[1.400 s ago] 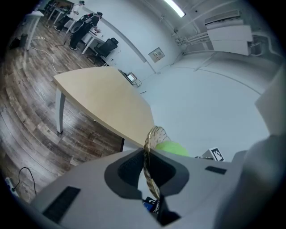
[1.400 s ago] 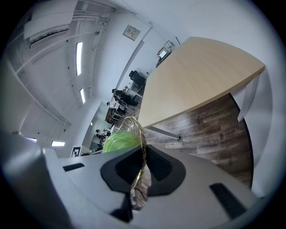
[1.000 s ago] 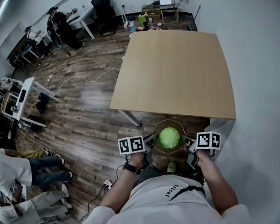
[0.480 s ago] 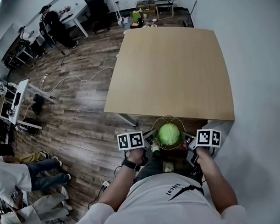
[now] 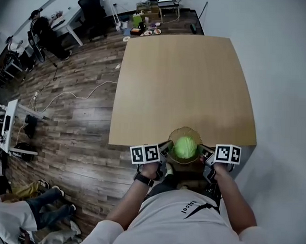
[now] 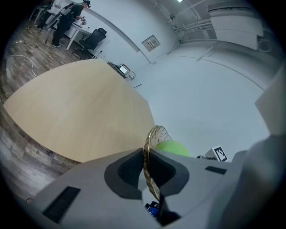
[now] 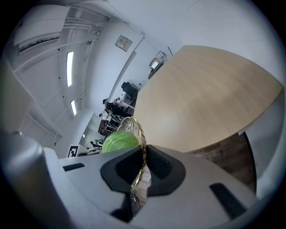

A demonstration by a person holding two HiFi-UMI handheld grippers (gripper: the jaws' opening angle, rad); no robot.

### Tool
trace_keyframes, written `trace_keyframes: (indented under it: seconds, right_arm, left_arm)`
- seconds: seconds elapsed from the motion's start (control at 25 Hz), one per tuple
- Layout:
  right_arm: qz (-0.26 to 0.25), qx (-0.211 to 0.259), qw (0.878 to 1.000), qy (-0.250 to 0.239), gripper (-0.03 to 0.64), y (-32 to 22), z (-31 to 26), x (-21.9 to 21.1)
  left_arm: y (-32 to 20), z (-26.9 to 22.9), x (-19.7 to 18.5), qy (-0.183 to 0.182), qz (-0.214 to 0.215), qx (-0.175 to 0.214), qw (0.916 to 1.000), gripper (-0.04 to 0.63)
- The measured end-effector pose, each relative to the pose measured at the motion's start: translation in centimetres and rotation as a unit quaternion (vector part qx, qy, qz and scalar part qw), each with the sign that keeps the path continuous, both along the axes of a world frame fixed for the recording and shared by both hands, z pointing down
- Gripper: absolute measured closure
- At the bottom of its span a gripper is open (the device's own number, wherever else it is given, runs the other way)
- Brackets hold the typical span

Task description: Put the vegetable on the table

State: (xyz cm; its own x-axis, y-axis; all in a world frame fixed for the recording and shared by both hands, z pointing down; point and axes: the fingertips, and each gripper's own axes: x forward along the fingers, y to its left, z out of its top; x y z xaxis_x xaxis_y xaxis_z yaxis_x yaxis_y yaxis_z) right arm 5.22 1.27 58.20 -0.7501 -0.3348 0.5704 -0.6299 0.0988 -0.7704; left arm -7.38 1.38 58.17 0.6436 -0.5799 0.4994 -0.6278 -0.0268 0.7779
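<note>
A green cabbage (image 5: 185, 147) lies in a clear glass bowl (image 5: 184, 132), held in the air at the near edge of the wooden table (image 5: 184, 80). My left gripper (image 5: 166, 148) is shut on the bowl's left rim and my right gripper (image 5: 204, 154) is shut on its right rim. In the left gripper view the rim (image 6: 149, 172) runs between the jaws, with the cabbage (image 6: 172, 148) beyond. In the right gripper view the rim (image 7: 140, 154) is pinched too, the cabbage (image 7: 118, 141) just behind it.
The table top is bare wood. A white wall (image 5: 280, 73) runs along its right side. Wood floor with a white cable (image 5: 74, 93) lies left. Desks, chairs and people stand at the far left; a person's legs (image 5: 37, 212) show at bottom left.
The bowl with the cabbage has come forward: its far rim now overlaps the table's near edge, where before it hung short of it. Both grippers keep their hold.
</note>
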Motion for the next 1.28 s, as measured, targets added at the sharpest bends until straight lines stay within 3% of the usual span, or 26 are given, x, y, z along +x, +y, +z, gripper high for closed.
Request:
trace_keyframes:
  seconds: [0.24,0.48,0.88,1.28]
  right_arm:
    - [0.042,0.003,0.999,0.016,0.589,-5.3,1.8,-1.2]
    - [0.056,0.005,0.998,0.036,0.589,-9.1,3.3,-0.4]
    - [0.032,-0.012,0.998,0.052,0.589,-15.0,10.5,1.6]
    - [0.038,-0.049,0.997,0.05,0.589,-21.1,16.1,3.2]
  left_arm:
    - [-6.3,1.9,-1.2,-0.003,0.041,0.005,0.9991,0.563]
    - [-10.1,3.9,-0.3,0.004,0.056,0.0,0.9984,0.563]
    - [-15.7,11.5,1.7,-0.046,0.071,-0.017,0.9962,0.562]
    - [-22.2,16.2,2.8,-0.101,0.057,-0.035,0.9927,0.561]
